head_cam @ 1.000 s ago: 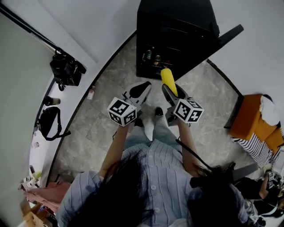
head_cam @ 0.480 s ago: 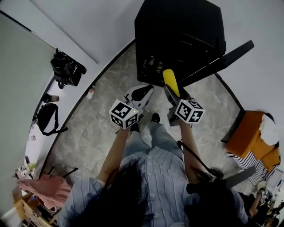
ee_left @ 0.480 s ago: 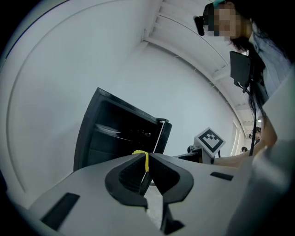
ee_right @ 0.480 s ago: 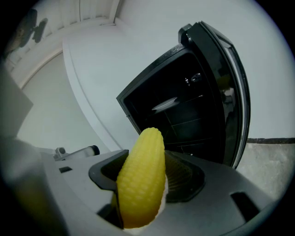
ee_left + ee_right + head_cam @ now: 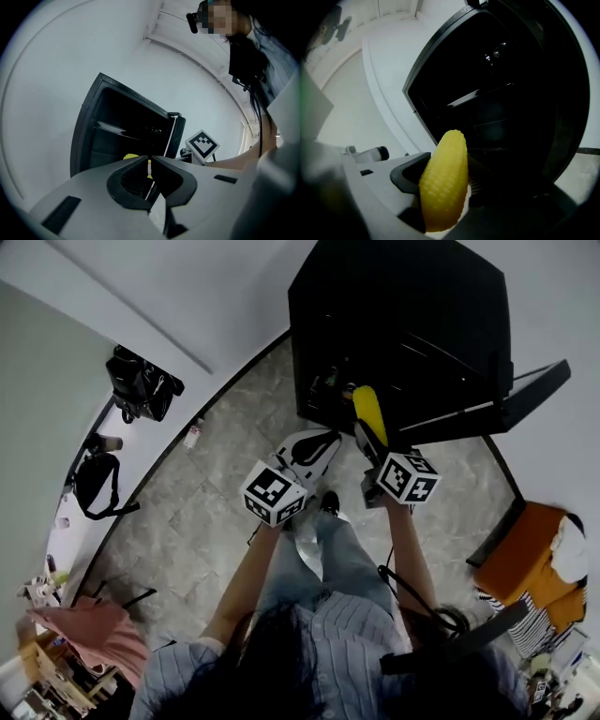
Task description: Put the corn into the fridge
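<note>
Up close, person: a striped shirt point(image 5: 323, 638) at 6 o'clock, with both arms reaching out toward 12 o'clock.
Left gripper point(image 5: 326, 436): white, with a marker cube. Its jaws are together and nothing is between them.
Right gripper point(image 5: 371, 439): just beside the left one, on its 3 o'clock side. Its jaws are clamped on the corn.
Corn point(image 5: 368, 411): yellow and bumpy. It sticks out past the jaws and points to 12 o'clock. Its tip is right at the open front of the fridge; I cannot tell if it is inside.
Fridge point(image 5: 403, 306): small and black, at 12 o'clock. It is dark inside, with shelves.
Fridge door point(image 5: 511, 401): swung open toward 3 o'clock.
Cans point(image 5: 330, 381): a few small ones low in the fridge, at 11 o'clock from the corn.
Floor point(image 5: 216, 488): grey stone tiles.
Small bottle point(image 5: 192, 435): on the floor by the wall, at 9 o'clock from the grippers.
Black bag point(image 5: 142, 381): far off at 10 o'clock.
</note>
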